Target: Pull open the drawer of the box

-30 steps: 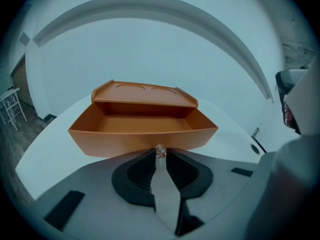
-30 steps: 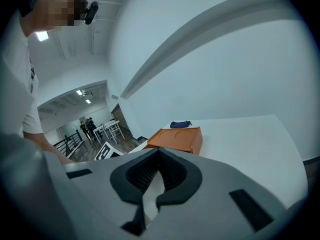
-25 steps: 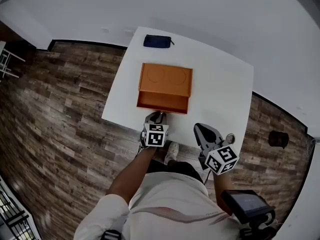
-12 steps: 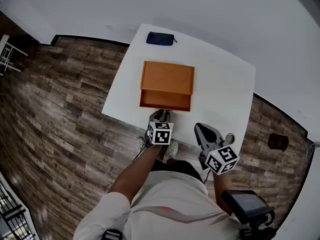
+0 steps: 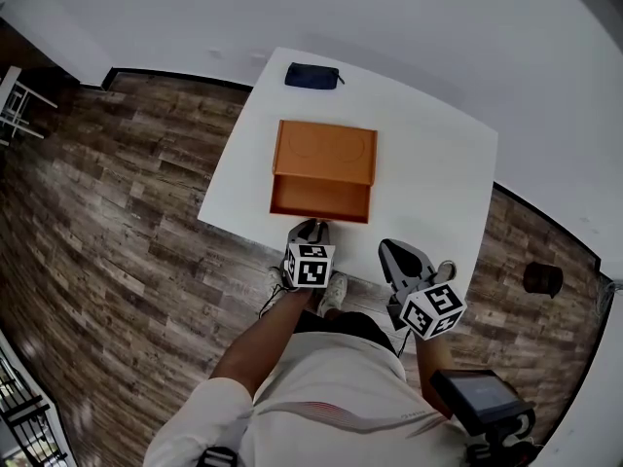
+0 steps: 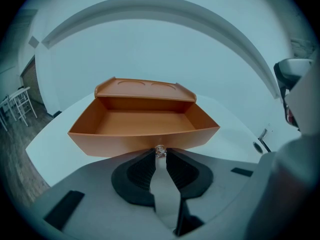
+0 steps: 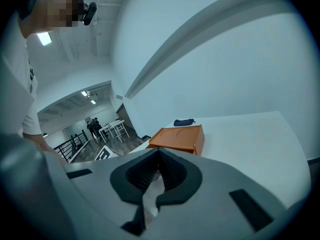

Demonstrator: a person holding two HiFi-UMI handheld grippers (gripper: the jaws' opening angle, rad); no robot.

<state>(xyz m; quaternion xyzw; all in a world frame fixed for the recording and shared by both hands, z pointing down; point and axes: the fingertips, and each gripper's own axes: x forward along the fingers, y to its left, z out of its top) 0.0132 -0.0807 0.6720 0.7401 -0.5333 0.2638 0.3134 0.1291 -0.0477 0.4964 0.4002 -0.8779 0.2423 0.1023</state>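
One gripper alone is working: the left gripper (image 6: 160, 154) is clamping its fingers (image 6: 142, 170) on the knob (image 6: 160, 150) to draw the drawer (image 6: 145, 125), already well out of the box (image 5: 325, 152) on the bench (image 5: 438, 173), while the right gripper (image 7: 159, 170) is idling aside, fingers together.

A: Left gripper (image 5: 310, 228) status?
B: Reaching forward on an outstretched left forearm (image 5: 261, 337), jaws pinching the drawer knob (image 6: 160, 151).
A: Right gripper (image 5: 389, 251)?
B: Hovering just beside the left one, jaws pressing together, gripping nothing.

The white table (image 5: 428, 173) bears an orange box (image 5: 325, 154) and, well behind it, a dark pouch (image 5: 312, 76).
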